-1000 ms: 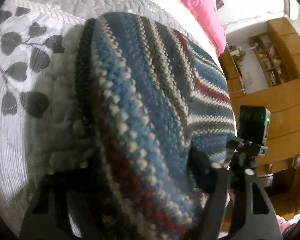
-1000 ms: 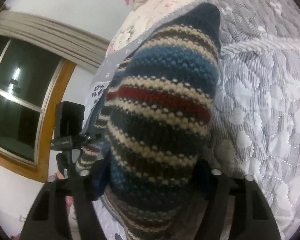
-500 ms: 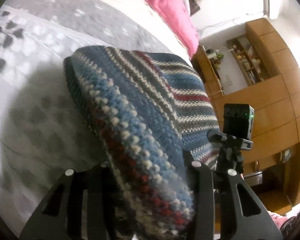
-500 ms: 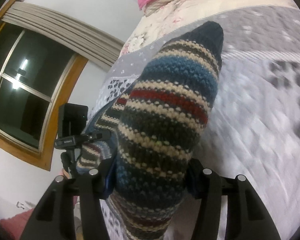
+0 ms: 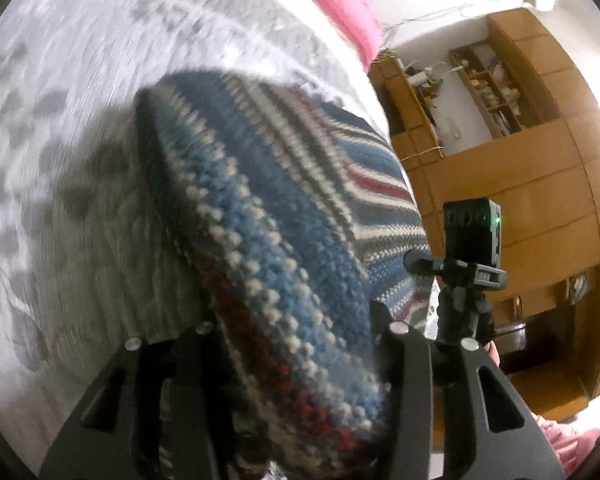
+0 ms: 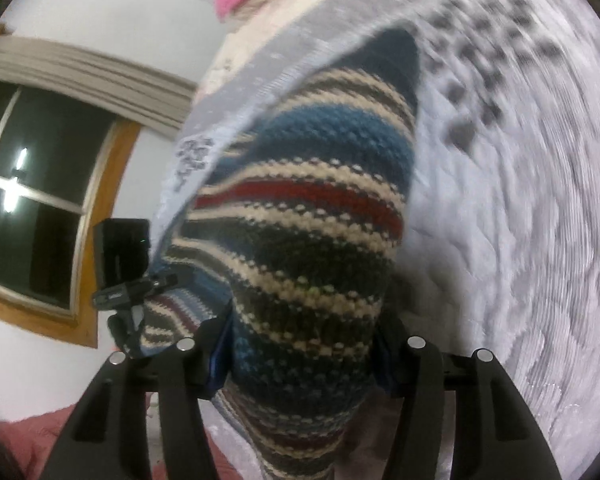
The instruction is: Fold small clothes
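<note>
Over the bed (image 5: pixel 60 216), whose grey quilt with a dark leaf print fills the background of both wrist views, the striped knit garment (image 5: pixel 268 216) hangs clear of the covers; motion blur on the quilt prevents judging how far above it. Beyond the bed edge, wooden cabinets (image 5: pixel 540 184) and a pink pillow (image 5: pixel 340 12) sit well apart from the work. The garment spans between the 2 grippers: the left gripper (image 5: pixel 296 344) has its fingers (image 5: pixel 404 360) closed down on a thick bunch of knit, and the right gripper (image 6: pixel 300 356) likewise pinches a bunched fold between its fingers (image 6: pixel 416 364). Neither pair is fully closed, as the fabric keeps them apart. In each view the knit runs forward and away from the fingers, with a free dark-blue end (image 6: pixel 396 52) pointing toward the quilt, so the long axis appears to run along the fingers, not across them. The other gripper's camera (image 5: pixel 472 232) shows just beside the cloth at the right of the left view, indicating the 2 grips lie near each other on 1 edge. Judgement: both hands are equally engaged; next placement depends on laying the free end down first.
</note>
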The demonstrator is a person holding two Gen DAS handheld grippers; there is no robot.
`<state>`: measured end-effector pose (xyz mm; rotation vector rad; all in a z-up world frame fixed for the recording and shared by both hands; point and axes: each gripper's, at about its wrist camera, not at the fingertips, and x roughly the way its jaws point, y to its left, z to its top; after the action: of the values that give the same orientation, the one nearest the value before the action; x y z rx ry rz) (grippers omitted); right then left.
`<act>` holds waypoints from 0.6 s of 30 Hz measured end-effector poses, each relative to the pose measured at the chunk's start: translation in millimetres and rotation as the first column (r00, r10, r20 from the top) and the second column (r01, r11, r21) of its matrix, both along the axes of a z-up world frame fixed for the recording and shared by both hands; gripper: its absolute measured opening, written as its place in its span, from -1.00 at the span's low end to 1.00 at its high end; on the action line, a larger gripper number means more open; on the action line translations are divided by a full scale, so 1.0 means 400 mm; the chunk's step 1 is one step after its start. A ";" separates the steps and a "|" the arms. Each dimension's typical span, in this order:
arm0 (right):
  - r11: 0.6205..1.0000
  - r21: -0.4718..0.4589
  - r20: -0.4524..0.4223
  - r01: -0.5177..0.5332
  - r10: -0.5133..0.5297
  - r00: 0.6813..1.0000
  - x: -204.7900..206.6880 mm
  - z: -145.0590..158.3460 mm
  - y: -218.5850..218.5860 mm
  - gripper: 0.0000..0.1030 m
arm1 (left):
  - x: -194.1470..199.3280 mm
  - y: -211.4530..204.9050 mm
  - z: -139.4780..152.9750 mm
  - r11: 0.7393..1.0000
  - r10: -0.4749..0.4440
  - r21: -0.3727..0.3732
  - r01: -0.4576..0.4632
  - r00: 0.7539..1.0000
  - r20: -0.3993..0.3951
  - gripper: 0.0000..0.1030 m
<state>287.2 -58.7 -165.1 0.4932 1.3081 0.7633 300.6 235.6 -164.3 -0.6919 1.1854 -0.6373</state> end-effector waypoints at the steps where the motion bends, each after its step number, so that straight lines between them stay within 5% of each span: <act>1: 1.000 0.013 -0.006 0.008 -0.008 1.000 -0.003 -0.013 -0.005 0.15 | 0.000 0.003 -0.017 1.000 0.005 -0.003 -0.005 1.000 -0.008 -0.11; 6: 0.999 0.037 -0.001 0.027 -0.027 1.000 -0.014 -0.045 -0.010 0.23 | -0.008 0.025 -0.065 0.997 0.037 -0.060 -0.038 0.999 -0.026 0.05; 11: 0.998 0.009 0.041 0.064 -0.064 0.997 -0.051 0.002 -0.015 0.42 | -0.036 0.019 -0.021 0.998 0.070 0.005 -0.070 0.997 -0.015 0.40; 18: 0.997 0.013 0.042 0.081 -0.081 0.996 -0.159 0.013 -0.067 0.45 | -0.147 0.034 0.103 0.981 0.108 0.150 -0.125 0.987 0.117 0.49</act>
<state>223.5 -85.4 -159.9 0.5335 1.2377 0.7102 241.9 249.4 -123.2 -0.5819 1.0736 -0.4722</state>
